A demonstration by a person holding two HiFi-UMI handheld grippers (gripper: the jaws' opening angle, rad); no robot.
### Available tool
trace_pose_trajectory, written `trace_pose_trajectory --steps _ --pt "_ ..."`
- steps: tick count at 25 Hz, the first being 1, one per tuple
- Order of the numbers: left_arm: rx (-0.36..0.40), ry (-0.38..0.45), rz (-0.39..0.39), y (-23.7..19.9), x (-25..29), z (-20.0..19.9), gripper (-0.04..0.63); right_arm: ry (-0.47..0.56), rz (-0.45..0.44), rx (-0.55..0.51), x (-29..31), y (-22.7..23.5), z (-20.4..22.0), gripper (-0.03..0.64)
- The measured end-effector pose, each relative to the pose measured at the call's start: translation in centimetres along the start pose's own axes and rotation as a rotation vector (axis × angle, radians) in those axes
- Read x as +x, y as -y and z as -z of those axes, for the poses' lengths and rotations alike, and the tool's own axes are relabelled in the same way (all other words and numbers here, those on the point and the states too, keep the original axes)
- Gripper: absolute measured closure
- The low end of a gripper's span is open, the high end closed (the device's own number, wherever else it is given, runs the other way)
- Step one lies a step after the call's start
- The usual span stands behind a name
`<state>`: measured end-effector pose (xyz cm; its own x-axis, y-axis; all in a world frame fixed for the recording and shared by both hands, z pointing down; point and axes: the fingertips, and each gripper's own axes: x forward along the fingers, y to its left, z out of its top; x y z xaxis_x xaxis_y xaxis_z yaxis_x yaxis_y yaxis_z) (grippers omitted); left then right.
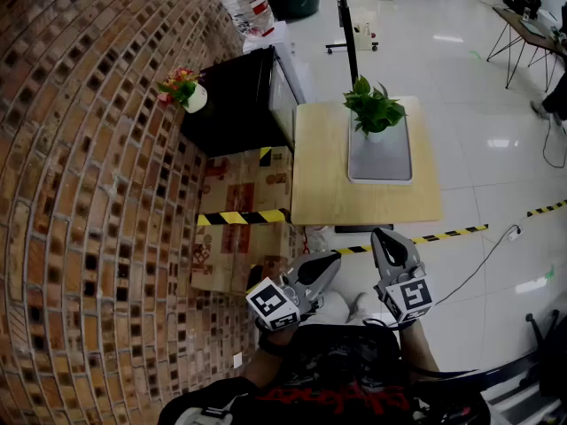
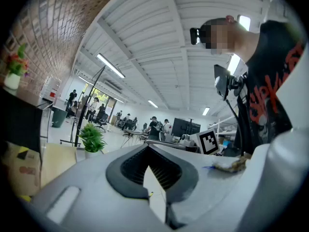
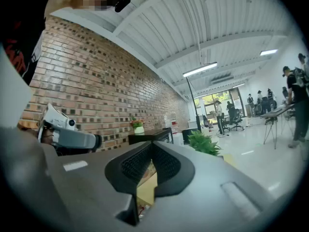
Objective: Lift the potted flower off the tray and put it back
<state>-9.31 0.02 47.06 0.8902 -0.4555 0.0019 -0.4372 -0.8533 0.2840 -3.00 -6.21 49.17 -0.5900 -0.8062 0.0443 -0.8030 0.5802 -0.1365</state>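
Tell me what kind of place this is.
Likely an open-plan office or workshop: a brick wall, a polished white floor, and people around desks under ceiling strip lights.

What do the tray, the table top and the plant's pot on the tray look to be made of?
The tray: probably metal or plastic; flat matte grey with a thin raised rim. The table top: wood or wood-look laminate; pale tan, smooth, even in tone. The pot: ceramic or plastic; plain white, too small to tell which. Its leaves: uniform bright green, possibly artificial.
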Motion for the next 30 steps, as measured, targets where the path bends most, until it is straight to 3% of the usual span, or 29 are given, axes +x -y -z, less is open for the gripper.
trace_pose_trajectory --steps 5,9,11,13,14,15,17,21,24,27,30 --pt "-0.010 0.029 0.000 -10.3 4.2 -1.0 0.598 -0.097 0.127 -0.067 9.6 8.5 4.2 0.445" --pt "-0.028 0.133 0.020 -18.5 5.6 -4.4 0.598 -0.191 0.226 -0.023 17.4 15.4 9.2 0.232" --pt "-0.062 0.135 0.019 -21.6 6.1 -5.2 0.598 -0.253 0.268 0.007 20.5 18.7 11.9 0.165" --pt "-0.072 0.090 0.026 -23.7 6.6 -5.1 0.598 -0.313 0.304 0.024 23.3 22.1 14.9 0.170" --pt "-0.070 0.073 0.039 -24.4 7.0 -5.0 0.598 -0.342 0.319 0.025 24.8 24.0 16.5 0.215" --pt "-0.069 0.070 0.053 -25.0 7.5 -5.0 0.598 -0.375 0.329 0.023 26.4 26.1 18.2 0.218" --pt "-0.087 0.055 0.056 -26.3 8.3 -4.3 0.598 -0.451 0.333 0.024 29.4 29.8 21.9 0.190" --pt "-0.132 -0.038 -0.024 -29.0 9.6 -2.3 0.598 -0.530 0.297 0.090 35.5 34.4 27.9 0.113" --pt "-0.149 -0.050 -0.079 -30.0 10.9 -2.0 0.598 -0.470 0.269 0.078 39.3 36.3 27.8 0.078" --pt "-0.137 -0.092 -0.095 -31.0 12.5 -1.9 0.598 -0.414 0.236 0.048 41.5 36.5 26.5 0.117" --pt "-0.112 -0.069 -0.086 -31.9 14.1 -3.5 0.598 -0.375 0.222 0.039 41.4 35.6 23.3 0.121"
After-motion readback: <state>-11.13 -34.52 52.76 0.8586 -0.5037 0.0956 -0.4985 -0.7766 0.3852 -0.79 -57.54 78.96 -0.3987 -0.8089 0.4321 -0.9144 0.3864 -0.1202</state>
